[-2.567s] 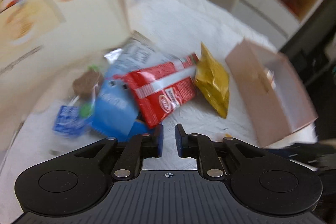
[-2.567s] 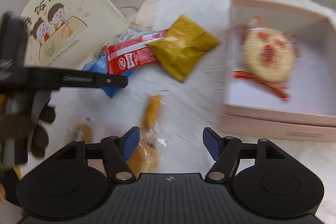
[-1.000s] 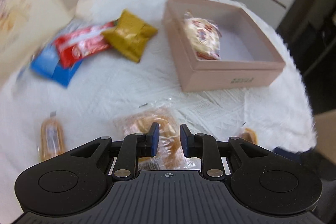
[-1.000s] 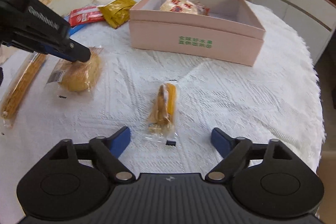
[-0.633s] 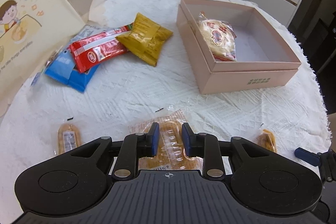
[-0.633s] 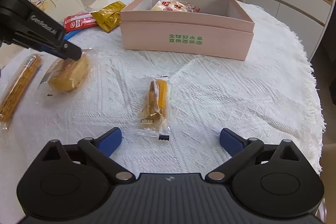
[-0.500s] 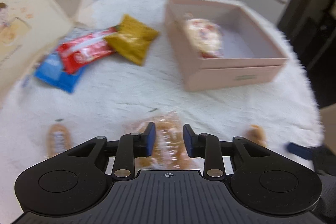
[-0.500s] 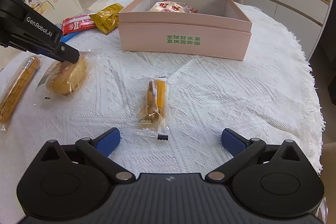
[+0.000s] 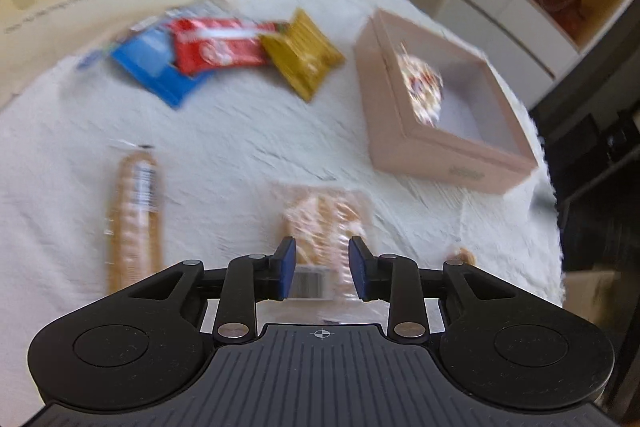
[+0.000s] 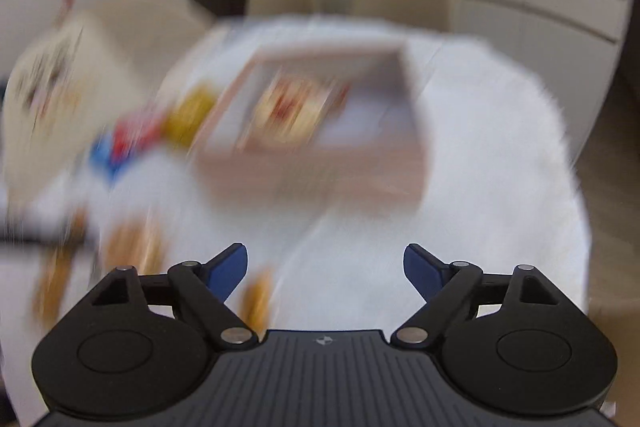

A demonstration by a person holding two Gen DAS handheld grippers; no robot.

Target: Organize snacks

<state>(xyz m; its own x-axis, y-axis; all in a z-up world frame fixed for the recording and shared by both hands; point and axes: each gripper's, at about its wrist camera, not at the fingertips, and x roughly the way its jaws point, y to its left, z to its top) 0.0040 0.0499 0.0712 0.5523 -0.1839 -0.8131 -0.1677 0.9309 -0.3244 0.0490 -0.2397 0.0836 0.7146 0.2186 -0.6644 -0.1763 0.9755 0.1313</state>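
Left hand-held gripper [image 9: 322, 269]: partly spread, straddling wrapped pastry [image 9: 325, 223] on near tabletop [image 9: 224, 147], not yet pinching; placed for pickup toward pink box [image 9: 452, 163], far right, already holding one snack. Right hand-held gripper [image 10: 325, 273]: spread wide, empty, image blurred.

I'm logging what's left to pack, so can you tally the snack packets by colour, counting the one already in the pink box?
Blue packet: 1
Red packet: 1
Yellow packet: 1
Clear-wrapped golden-brown snacks (long stick, pastry, small one): 3
Red-and-cream round cake in the pink box: 1
Total: 7
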